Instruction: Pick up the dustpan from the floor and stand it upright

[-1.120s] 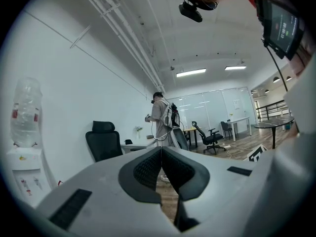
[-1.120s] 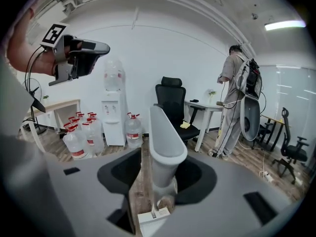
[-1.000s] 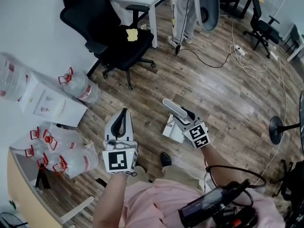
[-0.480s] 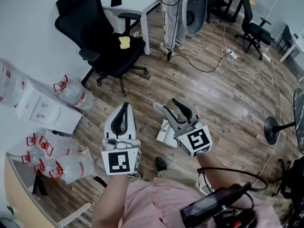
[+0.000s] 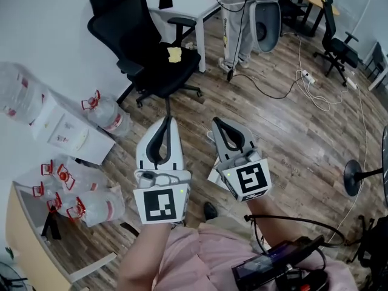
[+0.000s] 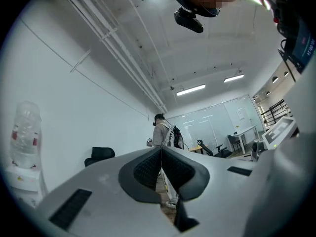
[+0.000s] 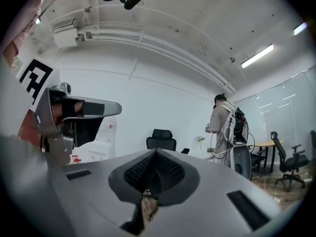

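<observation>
In the head view both grippers are held up side by side, jaws pointing away from me. My left gripper point(image 5: 165, 123) is shut with nothing in it; in its own view the left gripper point(image 6: 161, 150) has its black pads pressed together. My right gripper point(image 5: 219, 123) is also shut and empty, its pads meeting at the tip in the right gripper view point(image 7: 156, 152). A white object that looks like the dustpan point(image 5: 214, 176) lies on the wooden floor beneath the right gripper, which hides most of it. Neither gripper touches it.
A black office chair point(image 5: 148, 47) with a yellow item point(image 5: 174, 54) on its seat stands ahead. Water jugs point(image 5: 108, 115) and a white box point(image 5: 66, 131) sit at the left. A person point(image 5: 239, 17) stands by a white desk point(image 5: 195, 2). Cables point(image 5: 315, 80) cross the floor; a stand base point(image 5: 357, 176) is at the right.
The right gripper's jaws, apart half a second ago, have closed. Both grippers have risen and now point forward side by side, covering more of the white object on the floor.
</observation>
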{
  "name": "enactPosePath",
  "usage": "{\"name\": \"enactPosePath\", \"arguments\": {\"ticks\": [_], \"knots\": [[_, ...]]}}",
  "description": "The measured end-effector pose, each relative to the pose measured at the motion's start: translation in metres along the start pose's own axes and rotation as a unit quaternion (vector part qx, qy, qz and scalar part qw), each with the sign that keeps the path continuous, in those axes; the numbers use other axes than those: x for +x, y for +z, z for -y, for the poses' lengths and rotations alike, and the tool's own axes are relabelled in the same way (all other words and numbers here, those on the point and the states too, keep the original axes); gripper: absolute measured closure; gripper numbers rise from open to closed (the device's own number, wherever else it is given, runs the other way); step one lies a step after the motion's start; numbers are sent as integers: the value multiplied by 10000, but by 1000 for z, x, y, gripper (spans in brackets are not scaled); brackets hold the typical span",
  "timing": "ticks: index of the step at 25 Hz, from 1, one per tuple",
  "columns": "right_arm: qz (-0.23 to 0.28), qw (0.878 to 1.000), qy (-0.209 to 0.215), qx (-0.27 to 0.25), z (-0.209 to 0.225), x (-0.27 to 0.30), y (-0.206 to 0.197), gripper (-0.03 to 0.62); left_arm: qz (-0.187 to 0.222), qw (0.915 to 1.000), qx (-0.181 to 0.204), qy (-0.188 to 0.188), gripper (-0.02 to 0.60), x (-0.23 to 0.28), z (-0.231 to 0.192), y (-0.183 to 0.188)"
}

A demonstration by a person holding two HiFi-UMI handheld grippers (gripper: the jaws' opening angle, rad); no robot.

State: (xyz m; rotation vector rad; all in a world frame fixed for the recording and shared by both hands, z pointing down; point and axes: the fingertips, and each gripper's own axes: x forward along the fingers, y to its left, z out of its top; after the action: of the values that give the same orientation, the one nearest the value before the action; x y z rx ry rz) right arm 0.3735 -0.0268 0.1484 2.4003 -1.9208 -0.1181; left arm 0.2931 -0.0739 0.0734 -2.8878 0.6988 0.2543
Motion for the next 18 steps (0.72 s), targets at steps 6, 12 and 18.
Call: {"name": "enactPosePath", "arguments": {"ticks": [6,12,18], "knots": [[153,9998,17,-96,-7,1,9,594,-62,9999,4,102,568,-6,-8,-2],[341,9993,65,-118,-13,-3,20,594,-33,10000,2,64,569,-11,-6,1],[349,9992,64,-167,-17,-4,23,594,-68,10000,-7,43,569,-14,-8,0]]}}
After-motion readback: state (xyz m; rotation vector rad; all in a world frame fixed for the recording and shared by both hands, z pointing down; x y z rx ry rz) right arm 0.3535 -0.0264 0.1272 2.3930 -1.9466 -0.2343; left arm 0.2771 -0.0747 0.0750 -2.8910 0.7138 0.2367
